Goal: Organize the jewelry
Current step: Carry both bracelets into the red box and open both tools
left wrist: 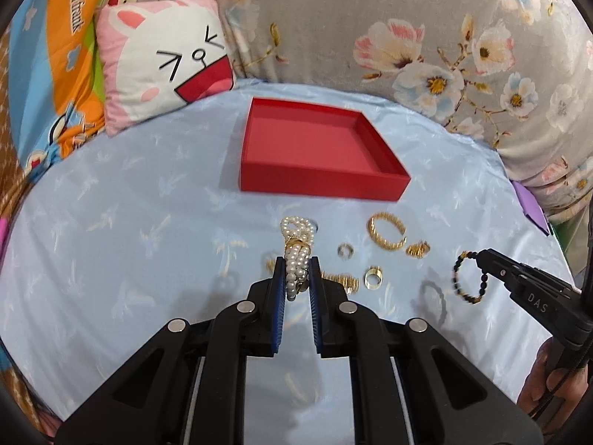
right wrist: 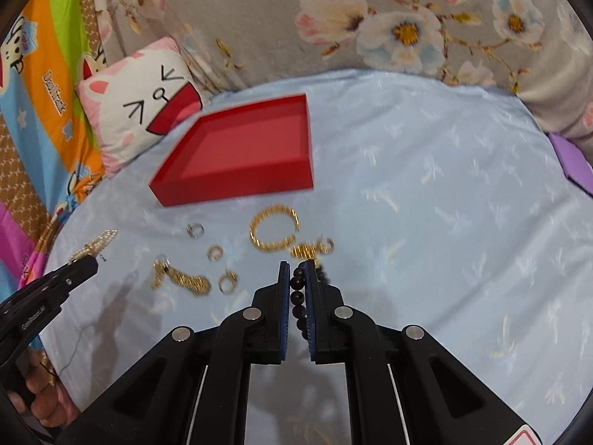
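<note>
My left gripper [left wrist: 297, 265] is shut on a white pearl bracelet [left wrist: 296, 244] and holds it above the light blue cloth [left wrist: 129, 204]. My right gripper [right wrist: 297, 270] is shut on a black bead bracelet [right wrist: 298, 296]; it also shows at the right of the left wrist view [left wrist: 467, 278], hanging above the cloth. An open, empty red box [left wrist: 318, 152] sits beyond the jewelry, at centre left in the right wrist view [right wrist: 241, 152]. On the cloth lie a large gold bangle [left wrist: 386, 235], a small gold piece [left wrist: 418, 249], two rings [left wrist: 345, 250] [left wrist: 373, 278] and a gold chain [right wrist: 181, 278].
A cartoon cat pillow [left wrist: 163, 59] leans behind the box at the left. A grey floral cushion [left wrist: 444, 37] runs along the back. A colourful cartoon blanket [left wrist: 55, 55] lies at the far left. A purple object [right wrist: 572, 163] lies at the cloth's right edge.
</note>
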